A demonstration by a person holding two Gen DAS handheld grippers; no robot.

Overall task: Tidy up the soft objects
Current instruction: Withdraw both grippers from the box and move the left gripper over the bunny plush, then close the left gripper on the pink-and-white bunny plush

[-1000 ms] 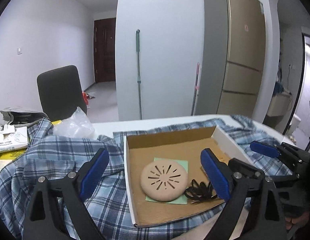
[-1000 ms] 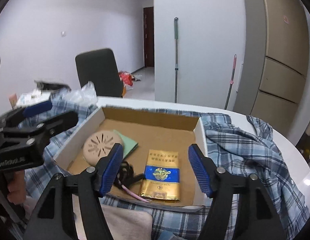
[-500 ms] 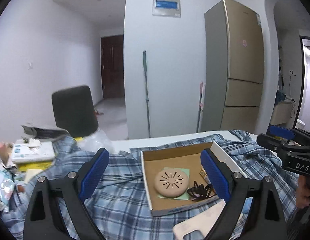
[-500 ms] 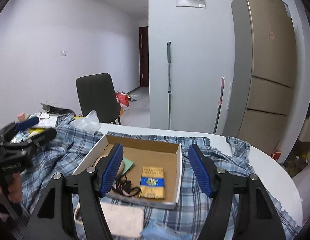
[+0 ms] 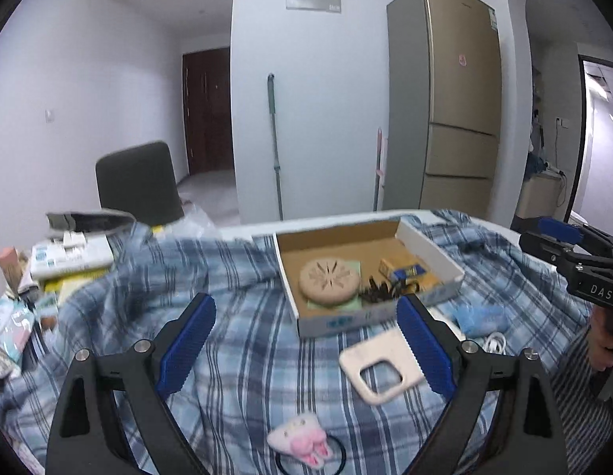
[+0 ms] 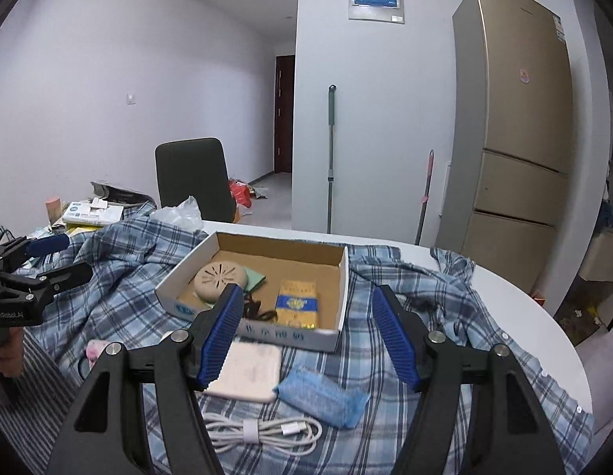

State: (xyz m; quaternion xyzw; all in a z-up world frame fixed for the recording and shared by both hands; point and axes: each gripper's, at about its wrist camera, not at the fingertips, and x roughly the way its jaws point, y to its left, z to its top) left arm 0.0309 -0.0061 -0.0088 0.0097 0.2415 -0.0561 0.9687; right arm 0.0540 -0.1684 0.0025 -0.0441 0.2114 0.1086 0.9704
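- Grippers: we hold the left gripper (image 5: 305,350) and the right gripper (image 6: 308,332) above the table, both with jaws spread wide and nothing between the blue pads.
- Plaid shirt (image 6: 417,308) covers most of the white table (image 6: 516,297); everything we list below sits on it.
- Cardboard box (image 6: 344,277) sits mid-table, open top. Inside we see a round tan vented disc (image 6: 220,277) on a green sheet (image 6: 256,277), a black tangle (image 5: 379,289) next to the disc, and a gold-and-blue pack (image 6: 298,303) on the right side.
- Soft items lie outside the box, on our near side: a blue folded cloth (image 6: 322,398) just beside a white phone case (image 5: 379,368), and a small pink-and-white plush (image 5: 302,439) touching a black ring close to the left camera.
- White coiled cable (image 6: 263,429) lies in front of the phone case, near the cloth.
- Clutter: boxes and papers (image 5: 69,257) are stacked at the far left table edge, with a clear plastic bag (image 6: 181,213) behind the shirt.
- Background: dark chair (image 6: 193,178), mop handle (image 6: 330,158), gold fridge (image 6: 516,118).
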